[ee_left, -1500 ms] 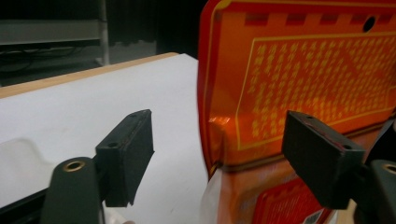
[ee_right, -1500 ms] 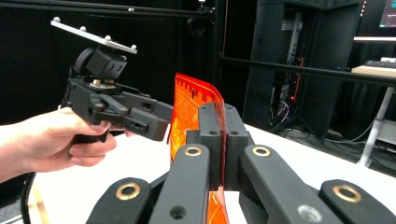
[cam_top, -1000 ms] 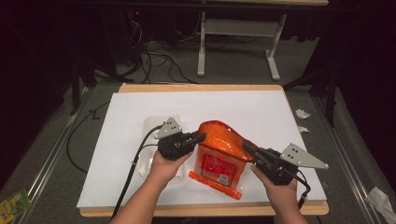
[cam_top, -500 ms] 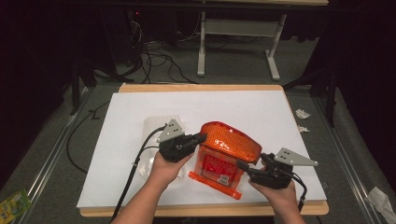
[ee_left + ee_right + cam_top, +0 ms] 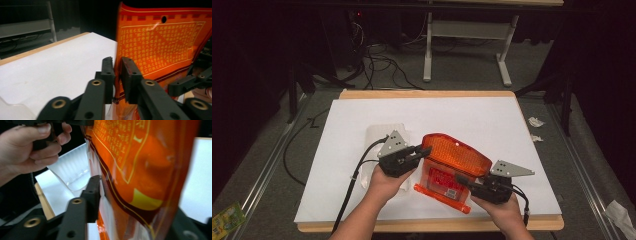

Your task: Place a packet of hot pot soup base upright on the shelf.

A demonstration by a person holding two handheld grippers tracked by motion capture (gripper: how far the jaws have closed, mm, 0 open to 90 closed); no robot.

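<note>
A: Where is the orange bag [image 5: 455, 167]?

B: Between the two grippers, stood up off the white table sheet [image 5: 472, 117]. The left gripper [image 5: 117, 65] pinches its side edge; those jaws have just been opening a little, yet the film sits between the pads [image 5: 108, 72], and whether they press on it is hard to say.

A: And the right gripper [image 5: 463, 181]?

B: Its jaws have just been closing, with the bag's lower edge between them. In its own view one finger [image 5: 93, 195] lies against the film; the other is hidden behind the blurred bag, so I cannot tell whether the grip is made.

A: Anything else near?

B: A clear plastic pouch [image 5: 379, 137] lies just behind the left gripper, partly covered by it. The print on the bag is too small to read.
</note>
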